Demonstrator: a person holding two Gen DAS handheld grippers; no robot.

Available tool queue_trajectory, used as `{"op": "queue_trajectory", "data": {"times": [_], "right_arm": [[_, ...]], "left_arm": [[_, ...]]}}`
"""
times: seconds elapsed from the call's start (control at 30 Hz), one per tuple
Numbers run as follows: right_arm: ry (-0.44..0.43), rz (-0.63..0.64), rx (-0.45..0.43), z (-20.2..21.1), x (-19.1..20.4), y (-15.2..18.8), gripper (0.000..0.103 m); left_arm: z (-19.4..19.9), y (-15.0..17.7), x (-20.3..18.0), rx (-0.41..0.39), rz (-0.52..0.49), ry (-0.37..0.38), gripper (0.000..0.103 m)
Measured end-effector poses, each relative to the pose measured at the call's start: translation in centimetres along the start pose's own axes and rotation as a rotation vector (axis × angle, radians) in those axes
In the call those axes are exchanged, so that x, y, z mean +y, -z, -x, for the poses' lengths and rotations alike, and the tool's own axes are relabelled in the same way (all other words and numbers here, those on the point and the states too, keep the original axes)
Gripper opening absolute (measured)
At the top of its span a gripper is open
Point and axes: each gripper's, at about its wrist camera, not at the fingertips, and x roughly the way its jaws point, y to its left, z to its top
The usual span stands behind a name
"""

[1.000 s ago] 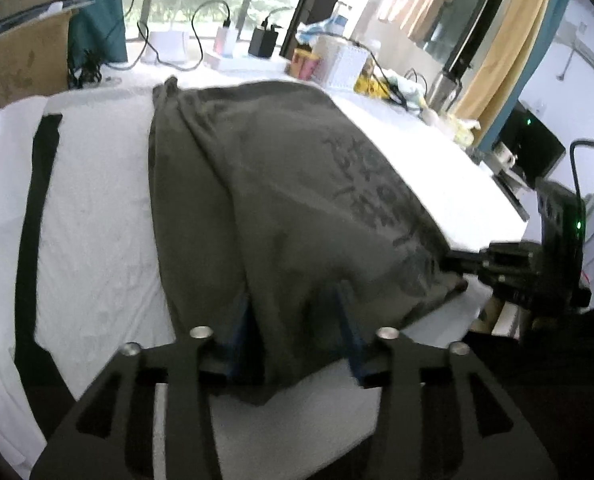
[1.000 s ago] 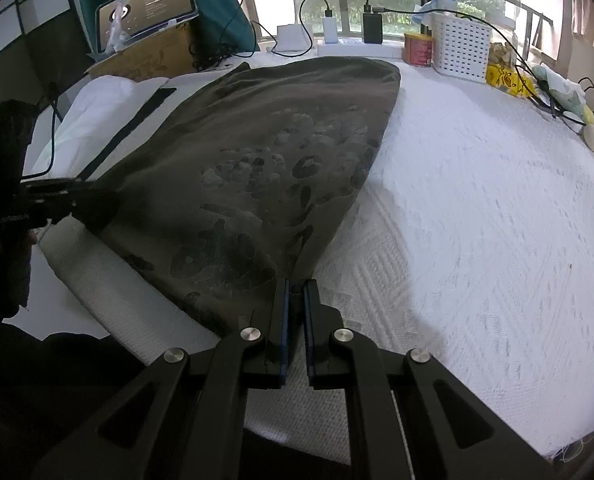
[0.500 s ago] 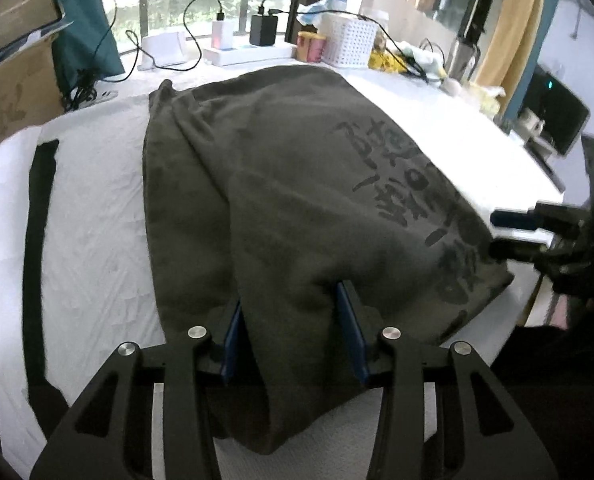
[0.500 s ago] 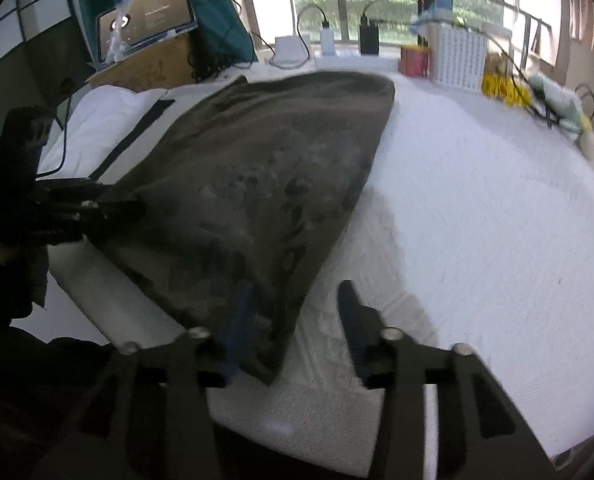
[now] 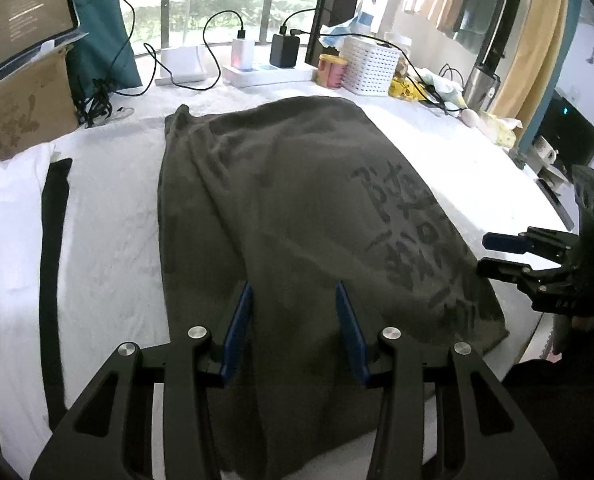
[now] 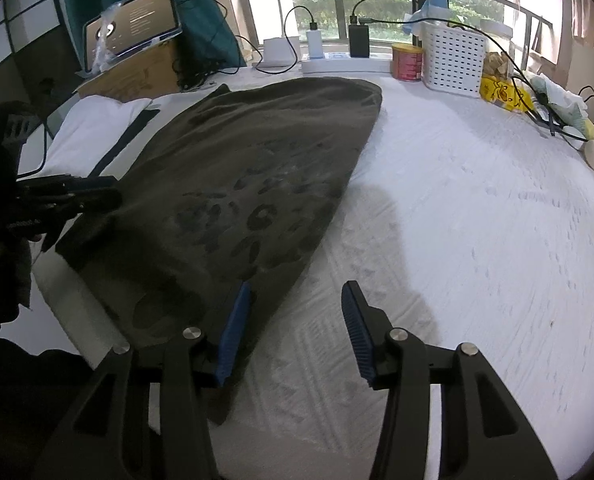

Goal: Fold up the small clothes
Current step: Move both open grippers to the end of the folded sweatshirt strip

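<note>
A soft, light, dark olive T-shirt (image 5: 297, 216) lies folded lengthwise on the white bedsheet (image 6: 477, 208), best pinched at its near corners; the left gripper (image 5: 293, 320) straddles it half-open, while the right gripper (image 6: 293, 320), jaws just opened, holds nothing.

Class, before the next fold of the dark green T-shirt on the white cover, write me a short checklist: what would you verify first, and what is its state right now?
1. Right tool released: ok. Its jaws have just been opening; the dark green T-shirt lies beside its left finger, unpinched.
2. Left tool free of cloth: cannot tell. Jaws stand apart with the shirt between them; whether the pads press it is unclear.
3. Shirt lying flat: not ok. A ridge runs down its left side.
4. Near edge on the white cover: not ok; the shirt's near corner hangs over the edge.
5. Bare cover right of the shirt: ok.
</note>
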Motion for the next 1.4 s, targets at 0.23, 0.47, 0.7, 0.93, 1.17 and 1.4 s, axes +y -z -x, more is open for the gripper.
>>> {"op": "queue_trajectory", "data": {"times": [0.23,0.47,0.7,0.93,1.17,1.4], "right_arm": [[0.001,-0.031,-0.006,-0.7,-1.9,-1.7,0.058],[0.017,-0.046,-0.005,-1.6,-3.8,-3.4,0.077],[0.021,-0.044,0.003,-2.7,-5.5,-5.2,0.079],[0.033,-0.056,0.026,-4.4,-6.6,-7.0,0.079],[0.069,-0.092,0.033,-5.6,-7.9,-8.9,0.079],[0.092,-0.112,0.015,-6.3,-8.8,-10.9,0.079]], "left_arm": [[-1.5,-2.4,0.3,0.028,0.046,0.012,0.046],[-3.1,-4.3,0.5,0.039,0.071,0.021,0.046],[-4.1,-6.2,2.1,0.015,0.113,-0.027,0.046],[-5.5,-8.0,4.6,0.008,0.133,-0.067,0.055],[-7.4,-9.7,6.8,0.008,0.112,-0.105,0.055],[-9.0,-11.1,9.0,-0.001,0.073,-0.194,0.056]]}}
